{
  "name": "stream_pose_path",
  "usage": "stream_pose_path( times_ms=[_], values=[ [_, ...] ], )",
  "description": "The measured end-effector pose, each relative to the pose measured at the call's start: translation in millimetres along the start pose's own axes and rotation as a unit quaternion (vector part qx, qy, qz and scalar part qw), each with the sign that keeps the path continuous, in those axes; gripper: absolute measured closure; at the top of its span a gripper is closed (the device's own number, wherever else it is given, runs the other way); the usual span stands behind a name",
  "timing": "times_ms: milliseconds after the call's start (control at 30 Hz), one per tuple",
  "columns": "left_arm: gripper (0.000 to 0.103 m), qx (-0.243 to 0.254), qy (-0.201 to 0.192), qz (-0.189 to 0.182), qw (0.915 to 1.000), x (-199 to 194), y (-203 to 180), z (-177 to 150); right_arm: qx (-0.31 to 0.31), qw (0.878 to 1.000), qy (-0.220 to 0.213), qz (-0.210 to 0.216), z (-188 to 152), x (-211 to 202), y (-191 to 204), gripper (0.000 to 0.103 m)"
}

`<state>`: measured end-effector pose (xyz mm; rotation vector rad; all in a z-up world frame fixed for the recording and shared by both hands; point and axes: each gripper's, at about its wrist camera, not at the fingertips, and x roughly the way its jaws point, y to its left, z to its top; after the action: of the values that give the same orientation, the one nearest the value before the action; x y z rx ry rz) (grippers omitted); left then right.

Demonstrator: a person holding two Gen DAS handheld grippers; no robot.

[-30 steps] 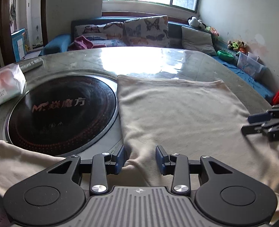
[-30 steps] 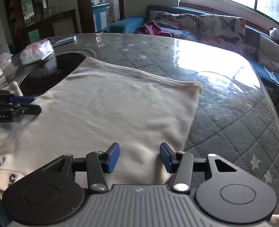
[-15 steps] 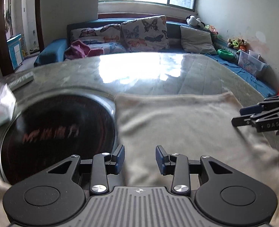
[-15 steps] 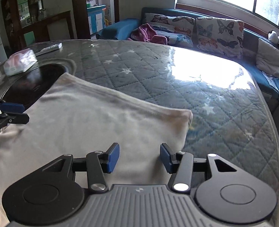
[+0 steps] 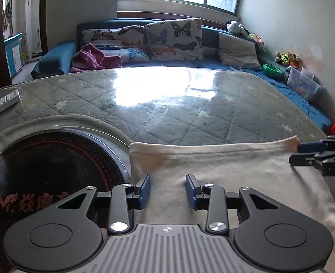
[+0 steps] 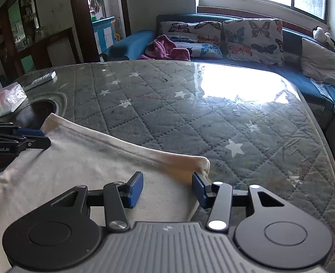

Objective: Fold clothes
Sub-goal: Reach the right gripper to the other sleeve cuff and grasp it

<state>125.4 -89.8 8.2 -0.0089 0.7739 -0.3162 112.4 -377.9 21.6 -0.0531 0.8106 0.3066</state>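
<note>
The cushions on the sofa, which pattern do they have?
Butterflies on the cushions, clearest in the right wrist view.

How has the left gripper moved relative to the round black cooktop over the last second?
Yes. The left gripper has travelled forward over the beige garment toward its far hem; the round black cooktop, fixed in the table, now sits lower and nearer in the left wrist view.

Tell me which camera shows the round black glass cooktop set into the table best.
The left wrist view: the round black glass cooktop fills its lower left, with red lettering and dotted rings readable, though the left gripper covers its near edge. The right wrist view shows only a dark sliver beyond the beige garment.
</note>
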Motion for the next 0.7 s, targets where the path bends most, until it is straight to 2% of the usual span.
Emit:
stream_pose_path(
  times_ms=[267, 367, 567, 700],
  values=[
    [0.064, 0.018, -0.005, 0.010, 0.9998, -11, -9, -1, -0.010, 1.000, -0.007, -0.003, 1, -15, 8, 0.053],
    [0.058, 0.031, -0.012, 0.010, 0.9994, -27, -15, -6, -0.015, 1.000, -0.012, -0.004, -5, -31, 14, 0.050],
    [0.053, 0.056, -0.021, -0.004, 0.9982, -62, -30, -27, -0.037, 0.999, -0.011, -0.002, -37, -71, 32, 0.047],
    [0.051, 0.072, -0.022, -0.031, 0.9967, -84, -50, -47, -0.055, 0.998, -0.007, -0.012, -69, -101, 47, 0.044]
  ],
)
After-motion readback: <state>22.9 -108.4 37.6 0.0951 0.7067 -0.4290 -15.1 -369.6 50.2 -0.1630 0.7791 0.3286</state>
